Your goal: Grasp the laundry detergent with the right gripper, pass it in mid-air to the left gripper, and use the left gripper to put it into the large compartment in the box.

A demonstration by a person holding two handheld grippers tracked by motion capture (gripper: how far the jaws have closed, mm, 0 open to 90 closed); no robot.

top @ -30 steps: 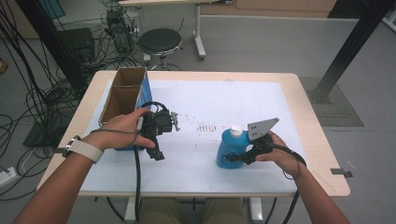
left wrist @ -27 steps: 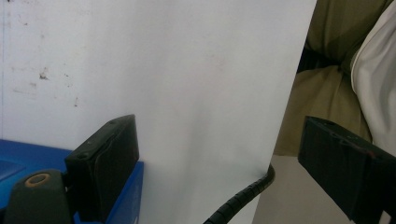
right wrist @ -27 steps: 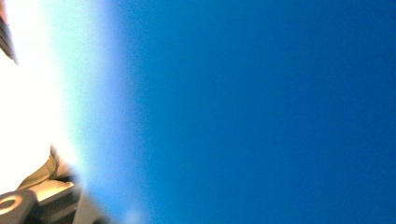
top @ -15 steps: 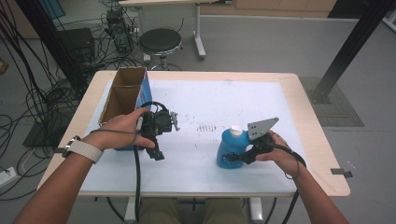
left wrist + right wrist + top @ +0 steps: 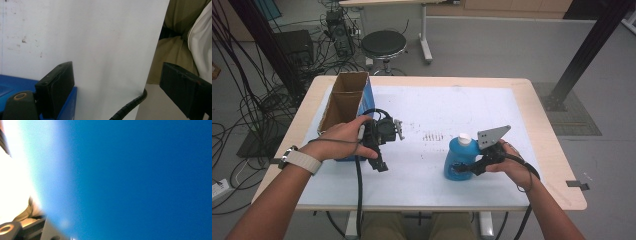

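A wooden-edged table (image 5: pixel 552 150) is carrying a white mat (image 5: pixel 432 110) that is covering most of its top; the mat is showing small dark smudges near its middle. An open cardboard box (image 5: pixel 343 102) with a blue side is sitting at the table's left edge, toward the far left corner. The left gripper (image 5: pixel 379 150) is lying in the person's left hand (image 5: pixel 343 140) just beside the box, over the mat's left part; in the left gripper view its jaws are standing wide apart with nothing between them, the near table edge and the person's lap showing beyond.

A blue bottle (image 5: pixel 460 159) with a white cap is standing upright on the mat toward the near right part of the table. The right gripper (image 5: pixel 472 167) is pressing against the bottle's side, held by the right hand (image 5: pixel 508 162); whether its jaws are clamped on the bottle I cannot tell, since the right gripper view is blurred blue.

Beyond the far edge a black round stool (image 5: pixel 383 44) is standing on a grey floor (image 5: pixel 492 45), cables (image 5: pixel 247 100) are trailing at the left, and a dark post (image 5: pixel 584 50) is leaning at the right.
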